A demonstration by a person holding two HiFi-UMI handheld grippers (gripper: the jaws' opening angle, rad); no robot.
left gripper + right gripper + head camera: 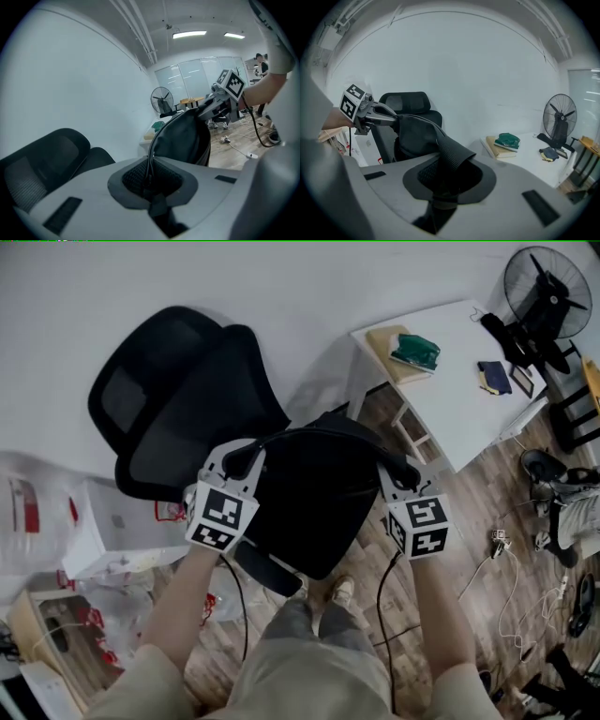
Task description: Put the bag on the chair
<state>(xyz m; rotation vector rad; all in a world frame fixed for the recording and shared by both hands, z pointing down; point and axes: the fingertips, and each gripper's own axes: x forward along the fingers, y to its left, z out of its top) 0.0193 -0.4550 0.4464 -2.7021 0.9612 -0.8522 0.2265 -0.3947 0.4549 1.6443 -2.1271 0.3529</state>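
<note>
A black bag (319,493) hangs between my two grippers, just right of the seat of a black office chair (178,399); whether it touches the seat I cannot tell. My left gripper (242,457) is shut on a thin black edge of the bag (187,136). My right gripper (398,472) is shut on the bag's wide ribbed strap (452,152). In the right gripper view the bag (415,133) stretches toward the left gripper (389,118), with the chair's mesh back (405,101) behind it.
A white table (450,399) at the right holds books and a green object (415,351). A black fan (548,292) stands beyond it. White boxes and plastic bags (103,521) crowd the left. Cables (506,559) lie on the wooden floor.
</note>
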